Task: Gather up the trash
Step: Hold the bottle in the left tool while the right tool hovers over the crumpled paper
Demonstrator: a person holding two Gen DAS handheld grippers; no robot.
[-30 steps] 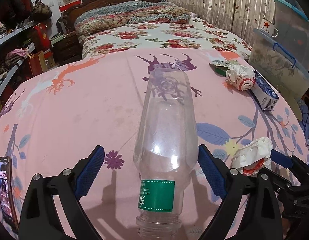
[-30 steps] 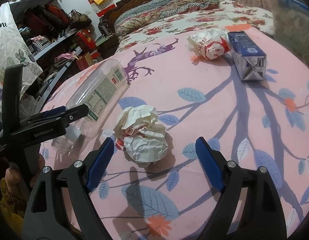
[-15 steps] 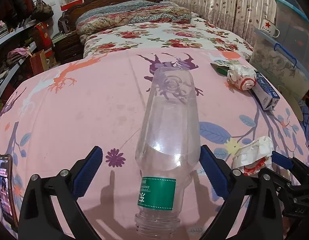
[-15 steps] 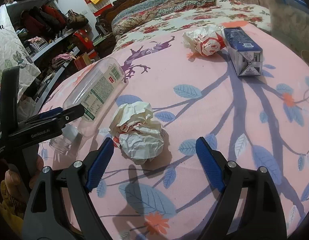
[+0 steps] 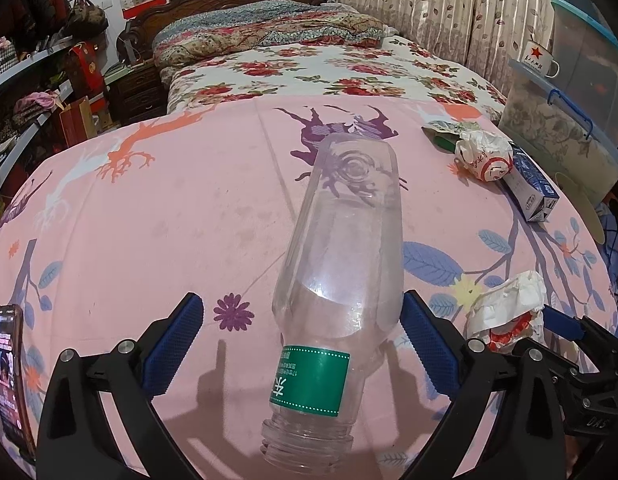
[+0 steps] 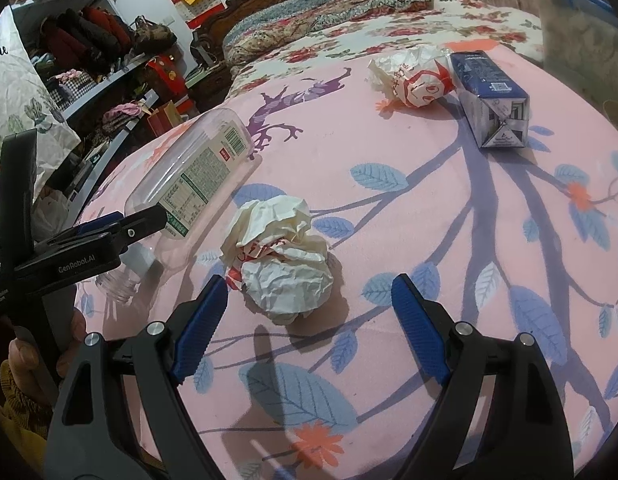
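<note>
A clear plastic bottle (image 5: pixel 341 264) with a green label lies on the pink cloth, neck towards me, between the open jaws of my left gripper (image 5: pixel 299 334). The right pad sits close to its side, the left pad stands apart. The bottle also shows in the right wrist view (image 6: pixel 193 172). A crumpled white paper ball (image 6: pixel 281 260) lies just ahead of my open right gripper (image 6: pixel 309 312); it also shows in the left wrist view (image 5: pixel 505 308). Further off lie a second crumpled wrapper (image 6: pixel 413 76) and a blue carton (image 6: pixel 489 96).
A phone (image 5: pixel 9 376) lies at the cloth's left edge. A flowered bed (image 5: pixel 309 64) stands behind, shelves (image 6: pixel 89 80) with clothes to the left, and clear storage boxes (image 5: pixel 561 120) with a mug (image 5: pixel 539 58) to the right.
Both grippers have edged slightly forward. The bottle and the near paper ball sit a little deeper between the jaws. Nothing was grasped.
</note>
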